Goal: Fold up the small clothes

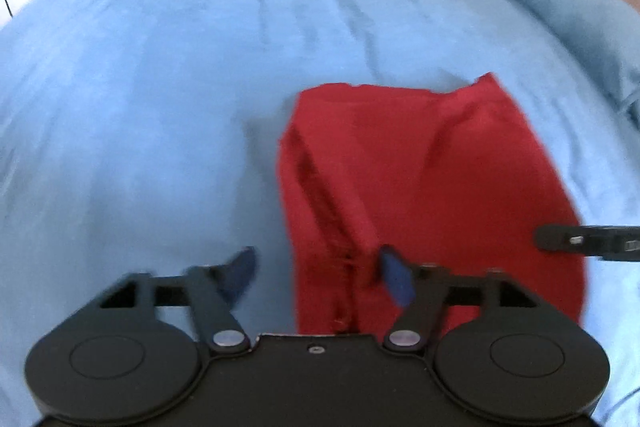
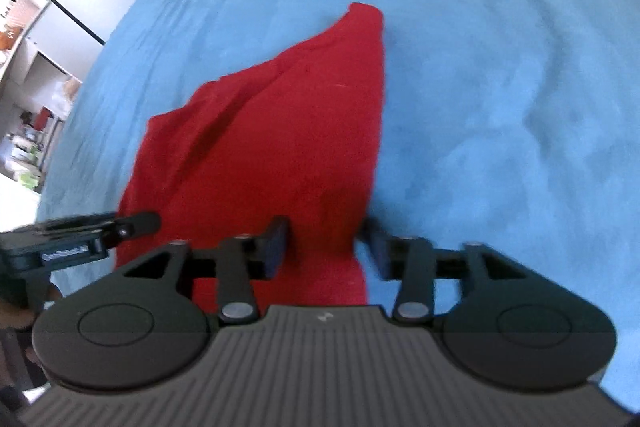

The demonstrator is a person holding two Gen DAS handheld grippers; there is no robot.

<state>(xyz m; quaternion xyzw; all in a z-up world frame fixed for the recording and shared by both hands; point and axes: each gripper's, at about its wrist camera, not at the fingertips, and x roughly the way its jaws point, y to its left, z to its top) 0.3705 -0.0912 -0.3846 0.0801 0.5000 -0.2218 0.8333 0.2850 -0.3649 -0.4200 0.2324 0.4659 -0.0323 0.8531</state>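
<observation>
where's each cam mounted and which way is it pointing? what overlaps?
Left wrist: on the left tongs, looking forward across the blue bed; its open fingers straddle the red garment's left edge; the right tongs' tip shows at right.
Right wrist: on the right tongs, open around the garment's near right corner; left tongs at left.
Shared: garment, bed, each other's tongs.

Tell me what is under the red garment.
The red garment lies on the blue bedcover, which shows all around it. The bedcover directly beneath is covered, so anything tucked between them cannot be seen.
</observation>
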